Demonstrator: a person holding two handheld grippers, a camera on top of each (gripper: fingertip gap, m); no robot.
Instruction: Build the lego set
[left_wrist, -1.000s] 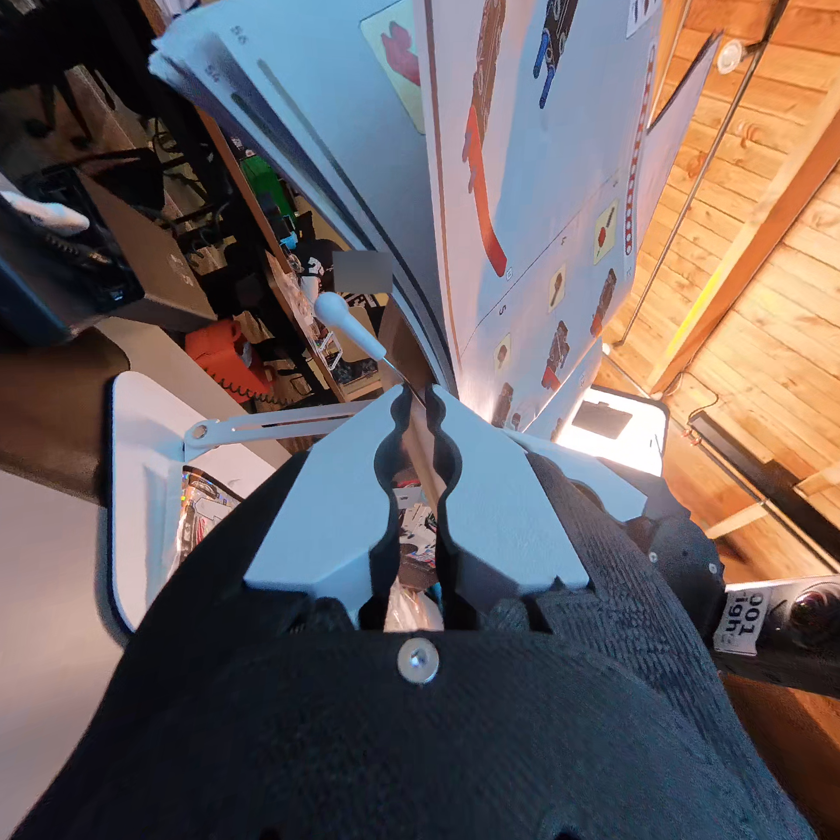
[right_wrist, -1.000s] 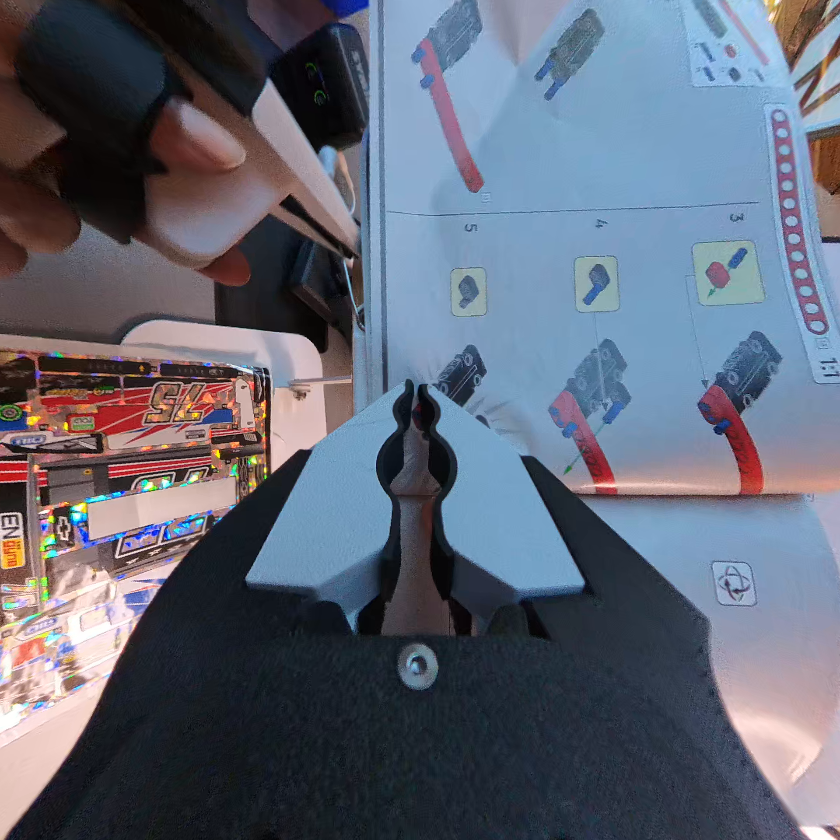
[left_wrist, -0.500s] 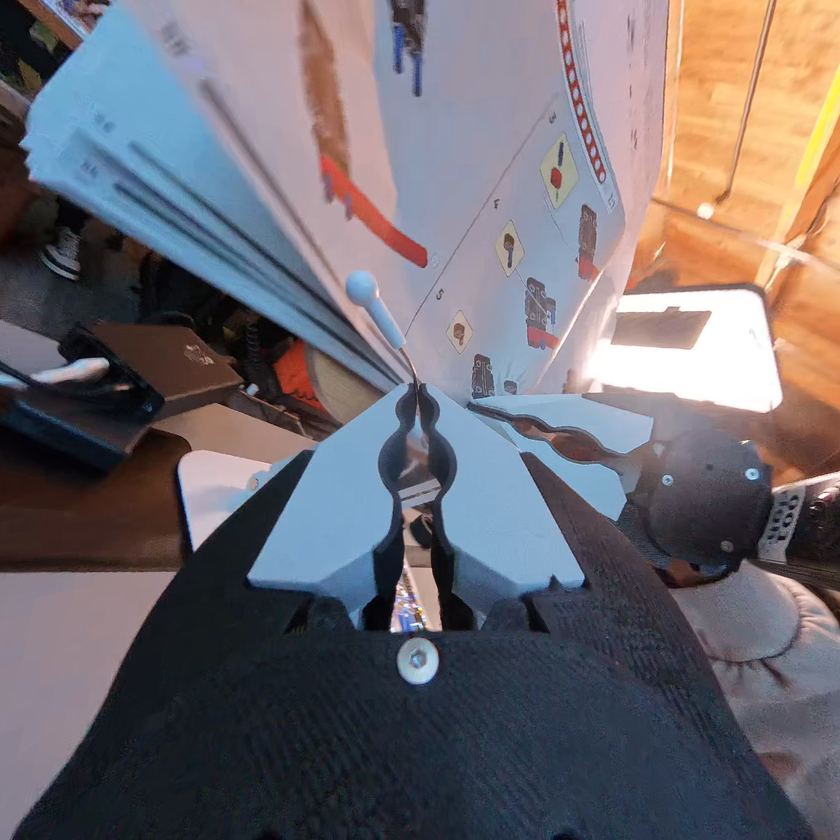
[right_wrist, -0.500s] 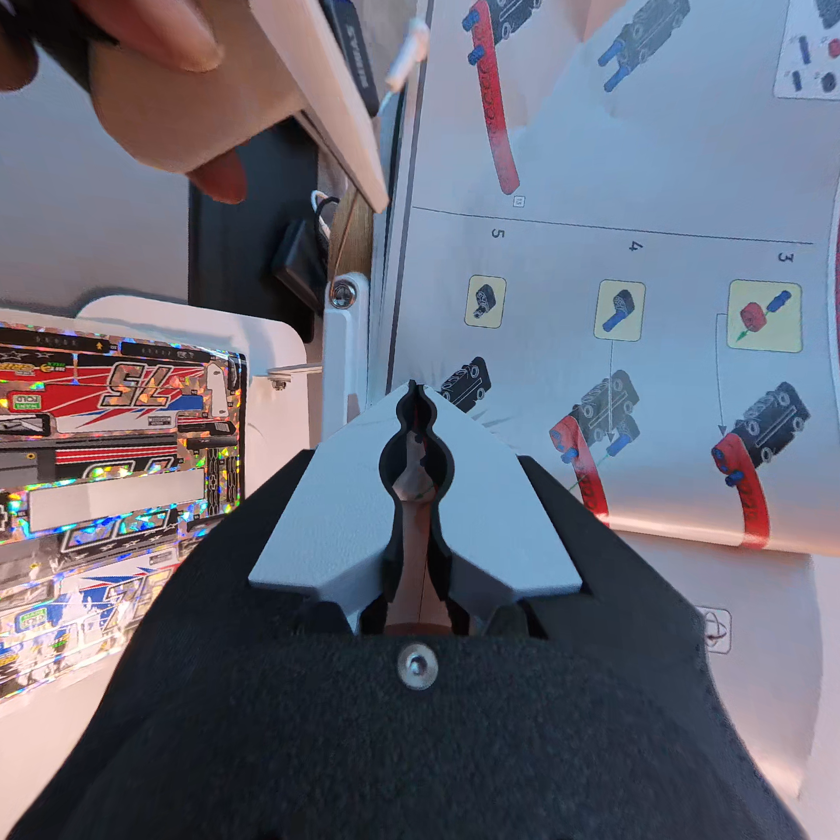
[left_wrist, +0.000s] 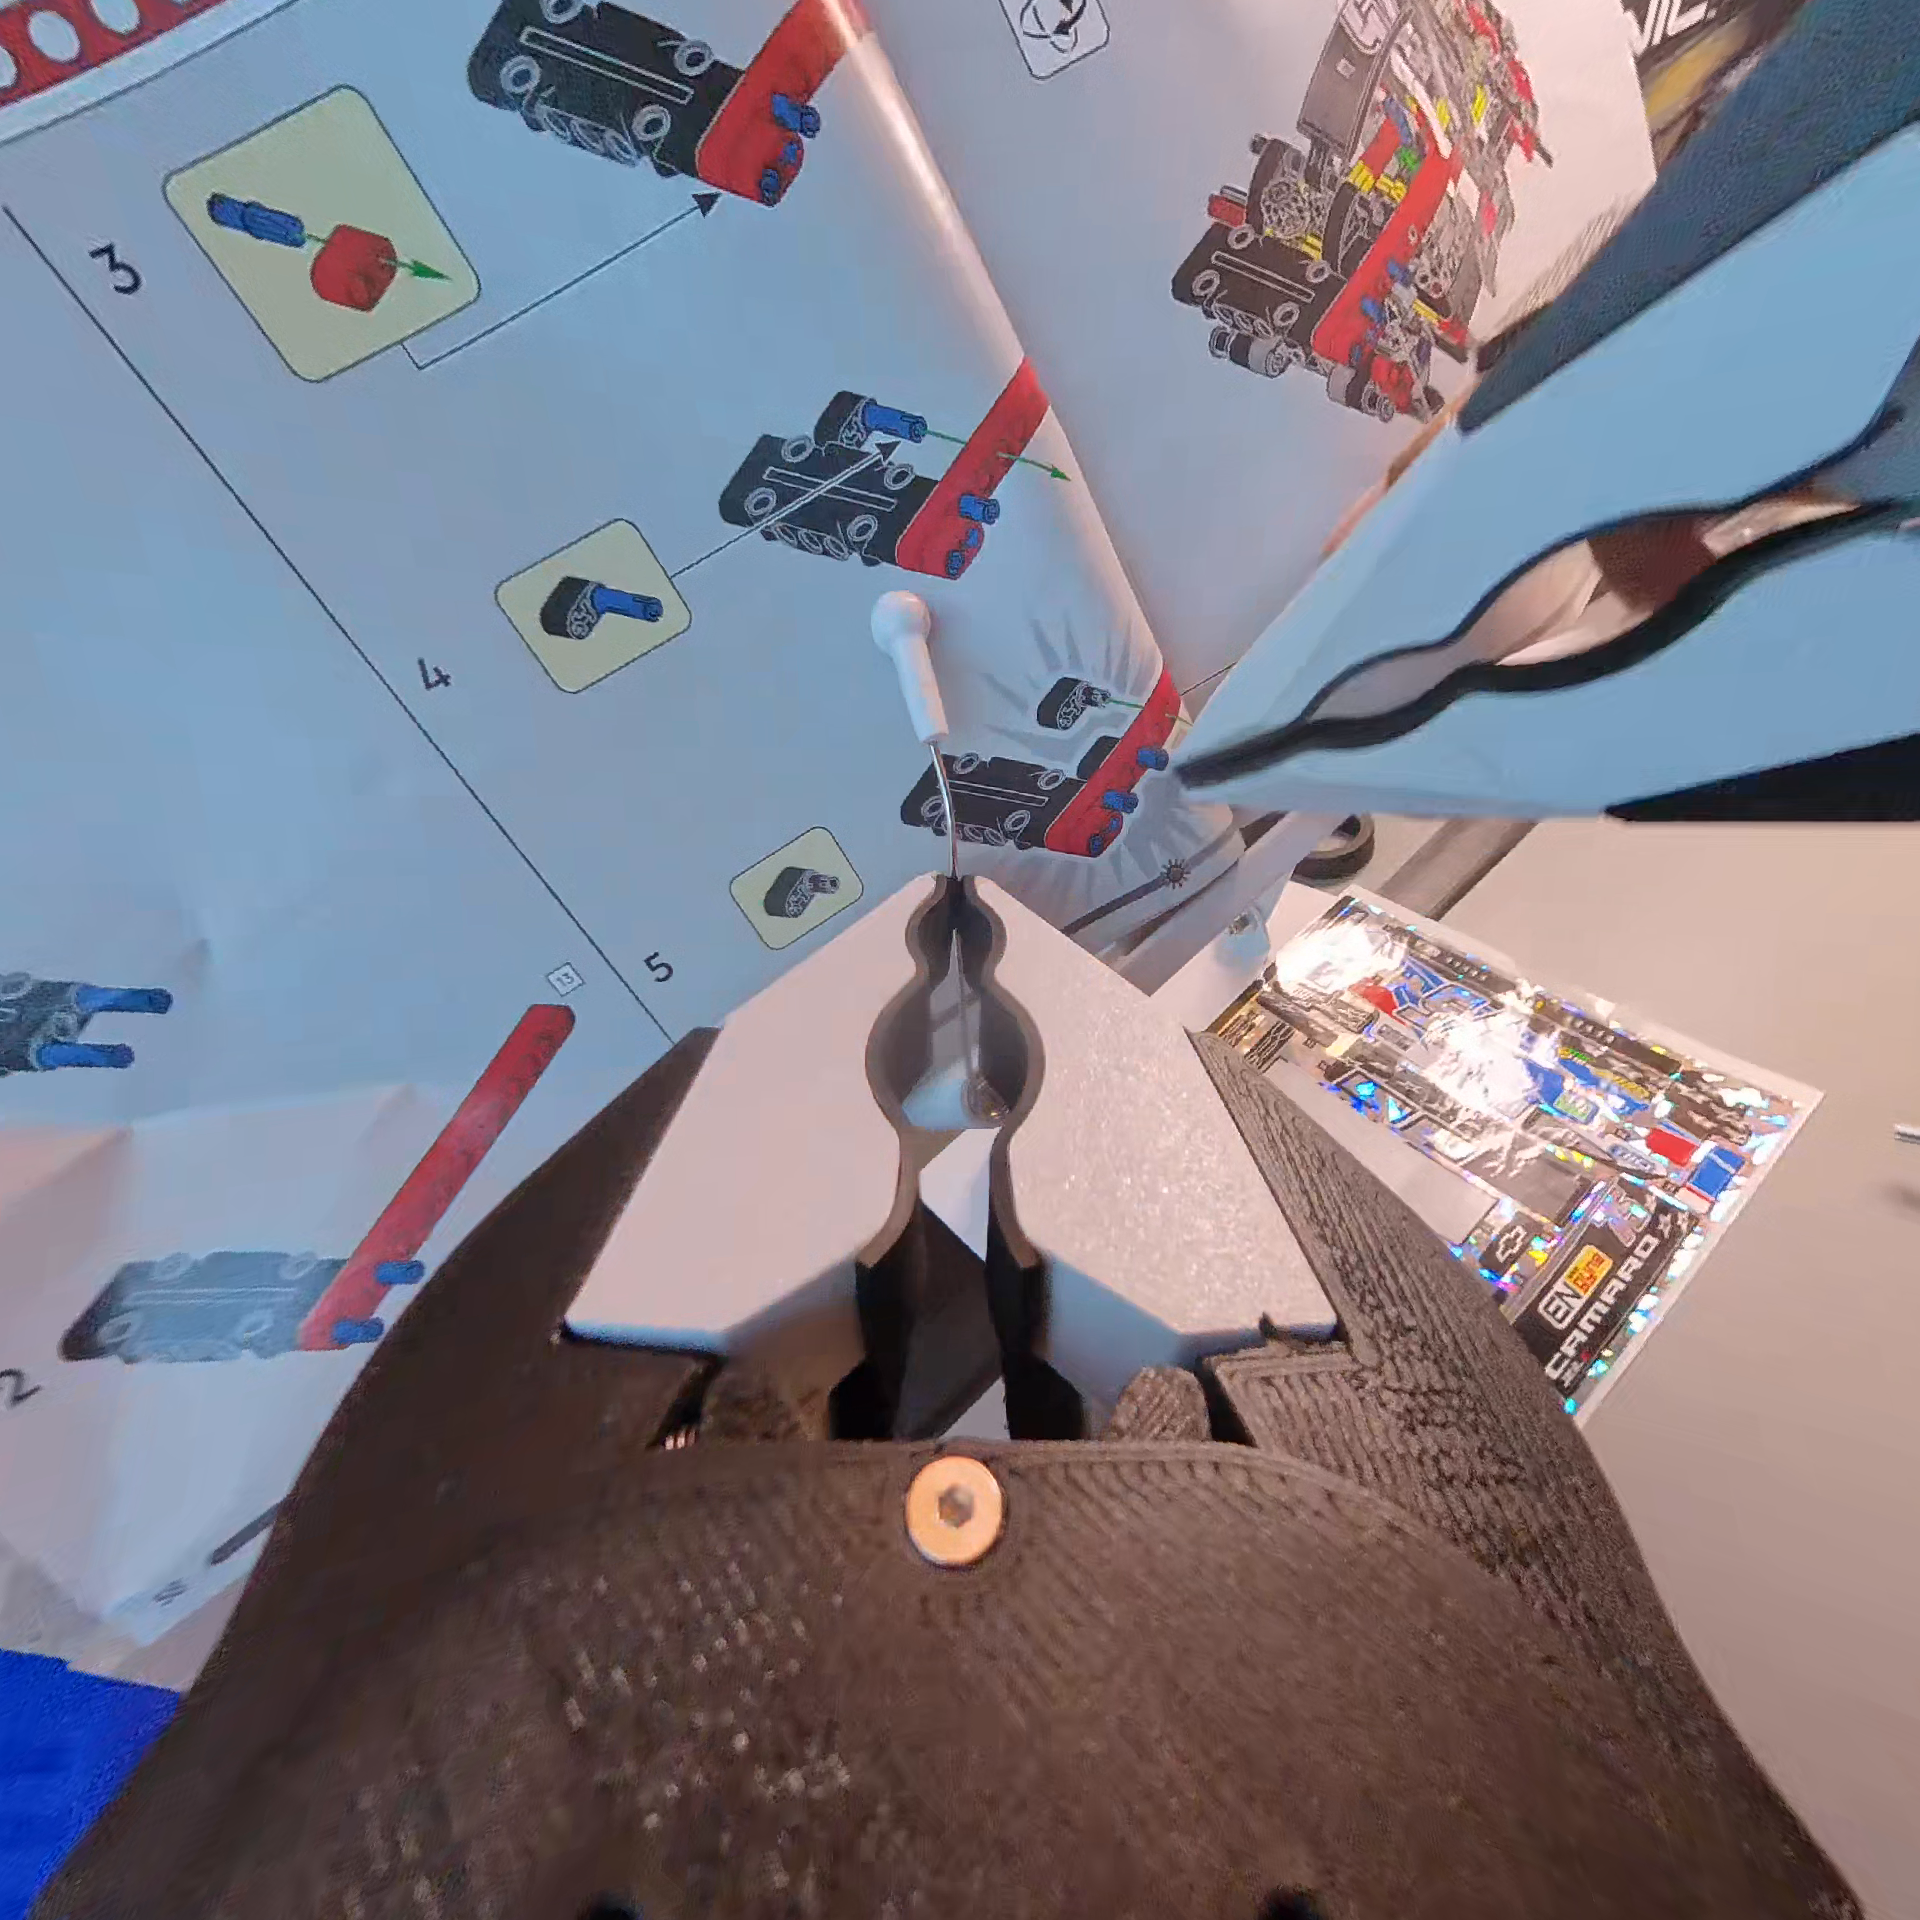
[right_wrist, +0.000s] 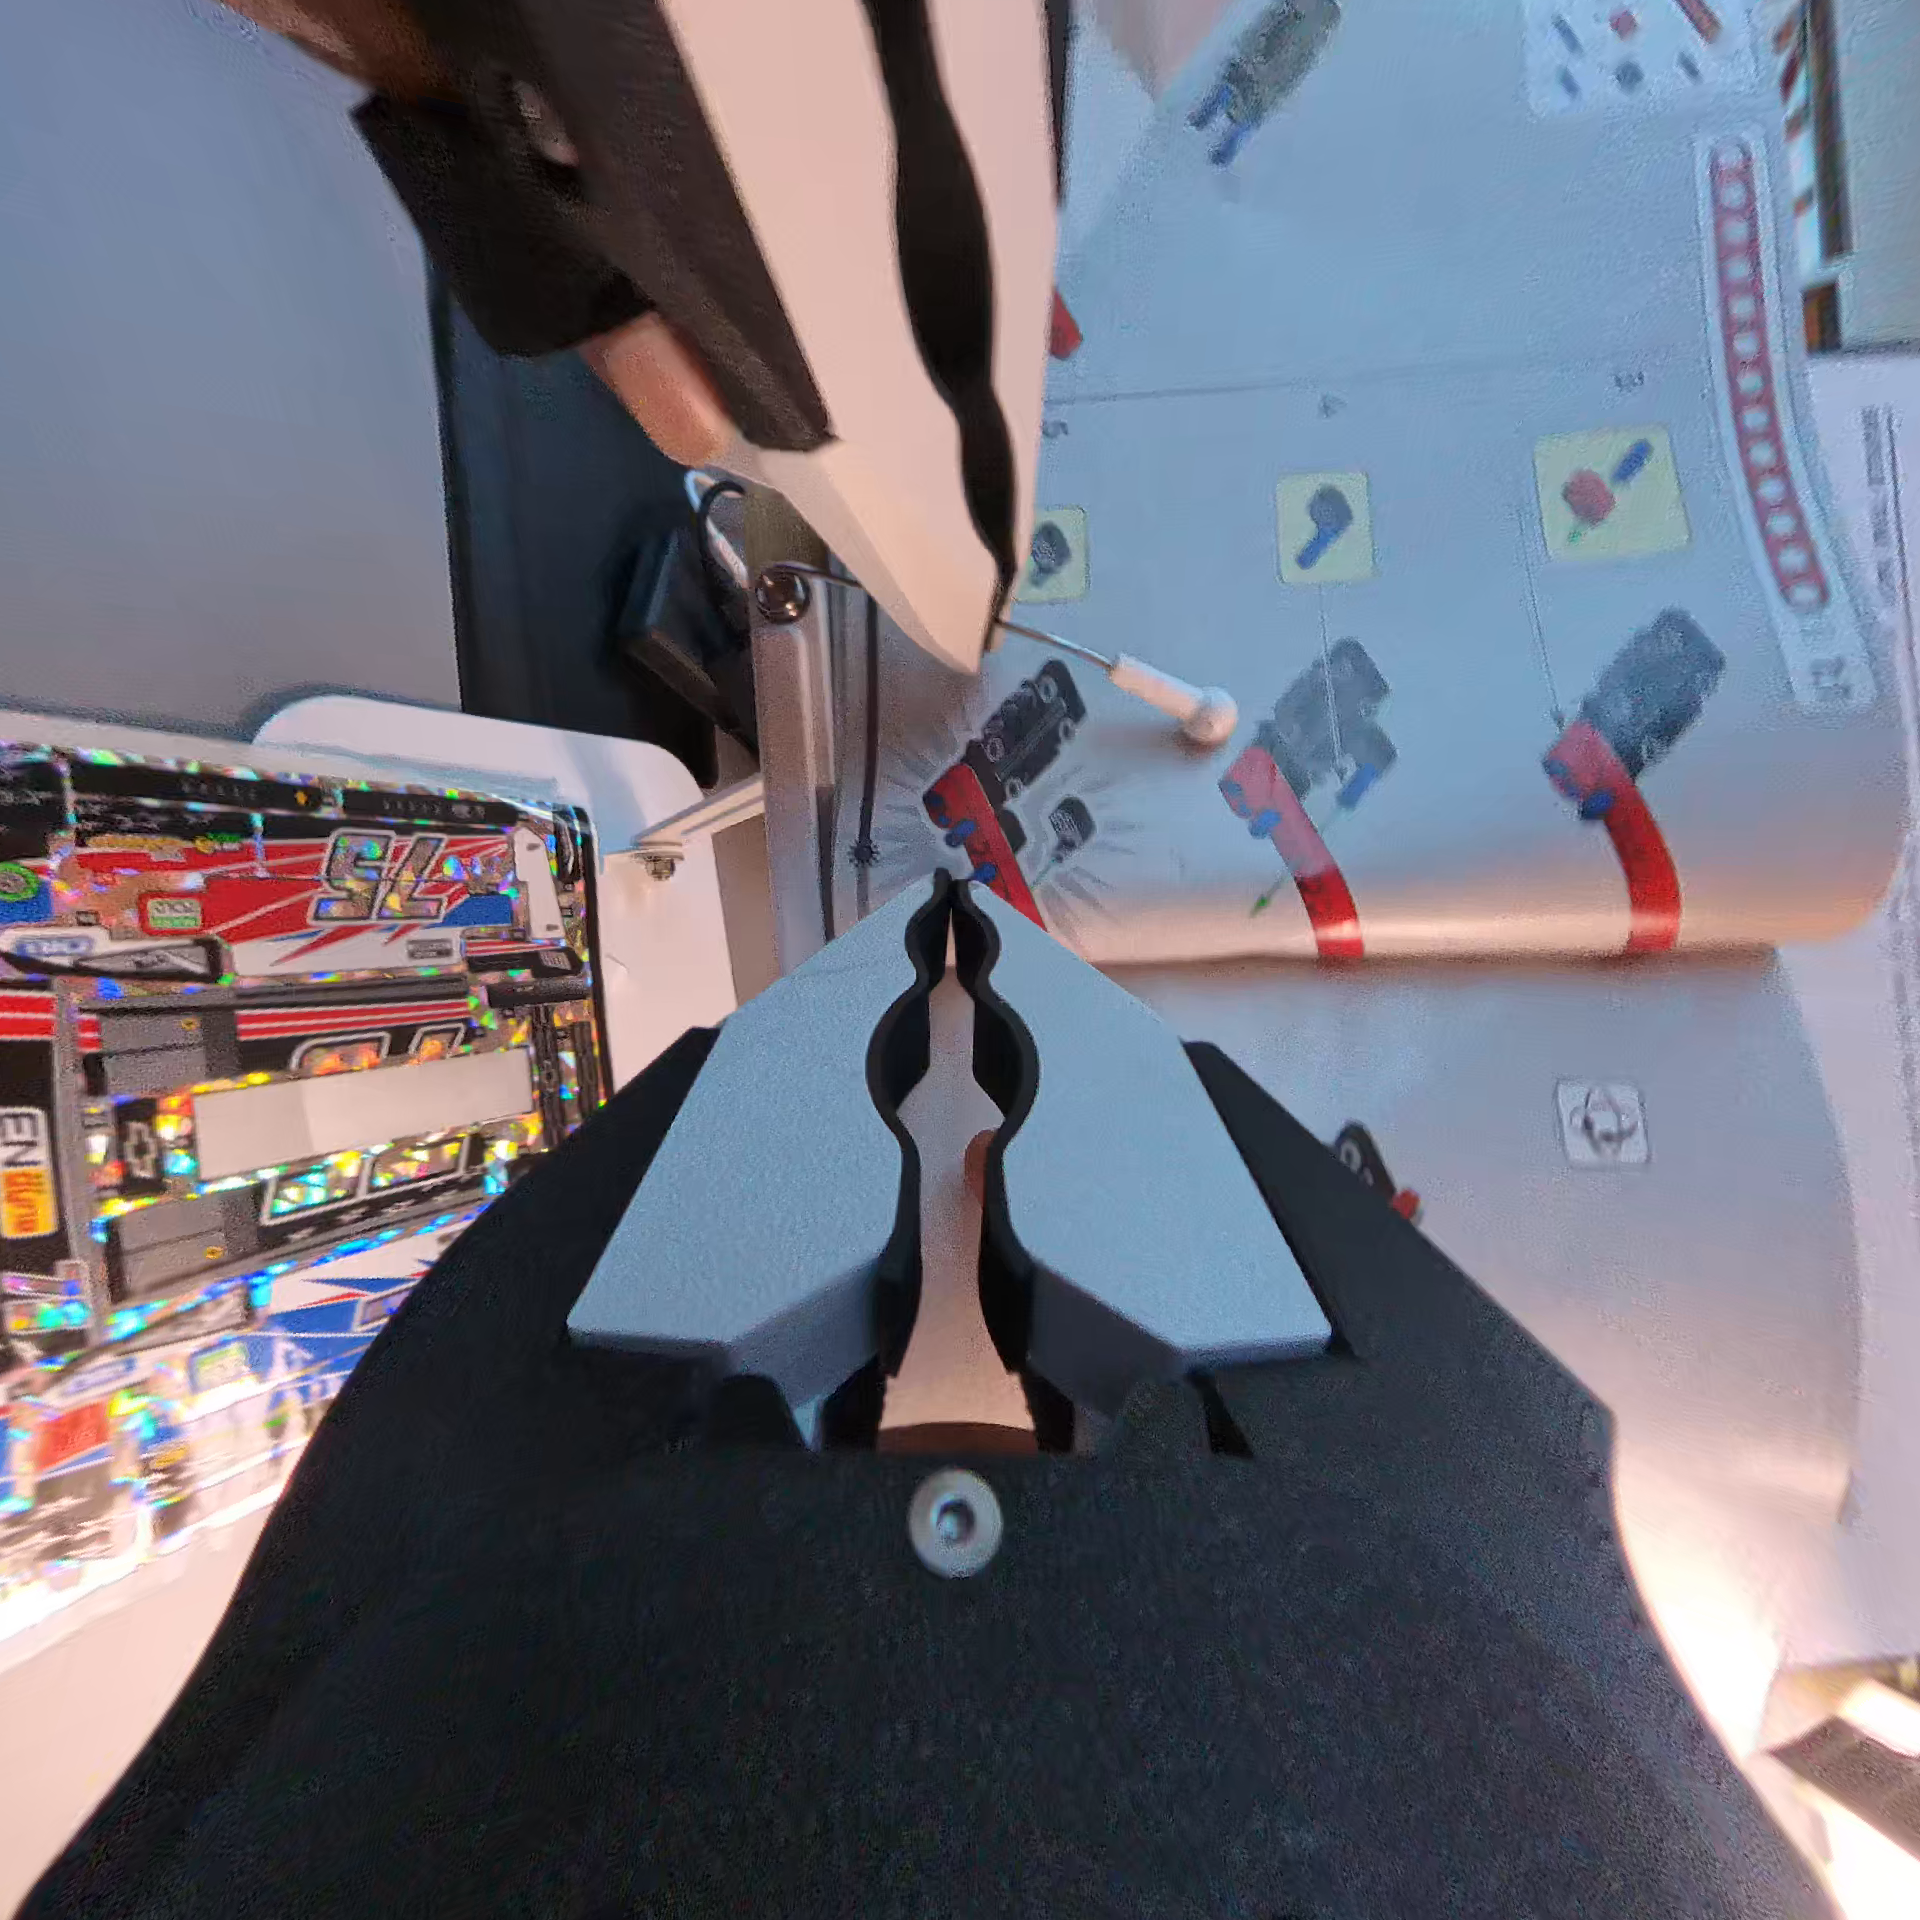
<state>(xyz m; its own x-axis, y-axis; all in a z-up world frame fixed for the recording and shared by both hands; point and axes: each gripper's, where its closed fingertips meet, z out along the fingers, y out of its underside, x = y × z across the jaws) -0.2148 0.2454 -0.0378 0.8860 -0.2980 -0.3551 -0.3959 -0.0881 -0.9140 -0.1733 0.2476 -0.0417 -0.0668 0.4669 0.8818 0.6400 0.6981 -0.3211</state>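
I pinch a thin wire arm and press it on the paper book.

My left gripper (left_wrist: 954, 883) is closed tight on a thin bendy metal wire (left_wrist: 943, 800) with a smooth white round tip (left_wrist: 902, 623); that tip sits on the open instruction book (left_wrist: 312, 623), a shiny, curved paper page with pictures of red and black bricks. My right gripper (right_wrist: 951, 894) has its grey, bumpy, wavy jaws almost together at the tips, and I cannot tell if paper is caught in them; they sit at the lower edge of the page. A sparkly sticker sheet (right_wrist: 260, 987) lies flat on a smooth white tray (right_wrist: 644, 935) just beside the book. A white metal stand bar (right_wrist: 784, 748) stands by the book's edge.
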